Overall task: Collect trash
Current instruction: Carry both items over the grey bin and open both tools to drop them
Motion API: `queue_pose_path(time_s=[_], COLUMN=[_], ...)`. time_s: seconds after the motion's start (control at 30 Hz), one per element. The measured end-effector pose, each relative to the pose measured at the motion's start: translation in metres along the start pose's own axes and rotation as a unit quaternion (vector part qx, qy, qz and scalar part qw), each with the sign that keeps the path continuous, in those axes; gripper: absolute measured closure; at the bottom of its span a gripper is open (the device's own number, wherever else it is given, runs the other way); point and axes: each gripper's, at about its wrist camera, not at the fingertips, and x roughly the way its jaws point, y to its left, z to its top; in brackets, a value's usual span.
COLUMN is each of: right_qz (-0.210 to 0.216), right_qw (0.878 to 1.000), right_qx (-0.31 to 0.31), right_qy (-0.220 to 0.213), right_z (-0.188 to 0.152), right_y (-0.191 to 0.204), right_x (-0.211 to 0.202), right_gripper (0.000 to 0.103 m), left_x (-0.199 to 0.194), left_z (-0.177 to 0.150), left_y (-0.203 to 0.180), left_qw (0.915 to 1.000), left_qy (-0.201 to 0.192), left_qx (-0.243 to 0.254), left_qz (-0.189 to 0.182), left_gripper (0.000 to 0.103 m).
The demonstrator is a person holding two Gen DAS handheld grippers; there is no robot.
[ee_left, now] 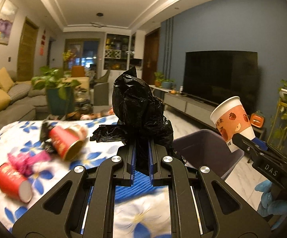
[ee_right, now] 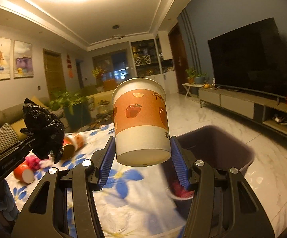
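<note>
My left gripper (ee_left: 142, 148) is shut on a crumpled black plastic bag (ee_left: 137, 107), held up over the flowered table (ee_left: 123, 208); the same bag (ee_right: 43, 130) shows at the left of the right wrist view. My right gripper (ee_right: 142, 154) is shut on the base of a white and orange paper cup (ee_right: 141, 119) with apple prints, just left of the dark trash bin (ee_right: 219, 144). From the left wrist, that cup (ee_left: 232, 119) hangs above the bin (ee_left: 205, 148). Two red cups (ee_left: 66, 142) (ee_left: 12, 182) and a pink wrapper (ee_left: 28, 160) lie on the table.
A television (ee_left: 221, 75) on a low cabinet (ee_left: 189, 103) lines the blue wall to the right. A sofa (ee_left: 6, 99) and a potted plant (ee_left: 58, 93) stand behind the table. Something red (ee_right: 181, 190) lies in the bin. A blue-gloved hand (ee_left: 270, 198) holds the right gripper.
</note>
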Motion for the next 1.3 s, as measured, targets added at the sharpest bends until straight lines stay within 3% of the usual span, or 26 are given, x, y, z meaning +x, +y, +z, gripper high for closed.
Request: queue_pose_path(time_s=[0.23, 0.6, 0.8, 1.13, 1.23, 1.3], right_qz=[-0.043, -0.094, -0.105, -0.114, -0.115, -0.116], right_qw=[0.999, 0.995, 0.993, 0.992, 0.992, 0.992], right_qx=[0.009, 0.025, 0.027, 0.034, 0.034, 0.033], right_qy=[-0.021, -0.032, -0.037, -0.039, -0.039, -0.038], right_z=[0.011, 0.005, 0.004, 0.007, 0.007, 0.006], right_y=[-0.033, -0.063, -0.073, -0.076, -0.077, -0.077], right_x=[0.002, 0.014, 0.019, 0.032, 0.034, 0.036], right_gripper=[0.048, 0.048, 0.048, 0.048, 0.048, 0.048], left_x=[0.045, 0.118, 0.137, 0.165, 0.166, 0.167], left_z=[0.019, 0.008, 0.000, -0.003, -0.008, -0.009], left_y=[-0.039, -0.104, -0.121, -0.118, -0.121, -0.118], left_qw=[0.9988, 0.9939, 0.9912, 0.9832, 0.9821, 0.9839], left_qy=[0.001, 0.028, 0.039, 0.055, 0.058, 0.056], left_qx=[0.012, 0.016, 0.018, -0.007, 0.001, 0.003], left_qz=[-0.047, -0.105, -0.125, -0.174, -0.179, -0.170], left_gripper=[0.093, 0.093, 0.093, 0.092, 0.084, 0.070])
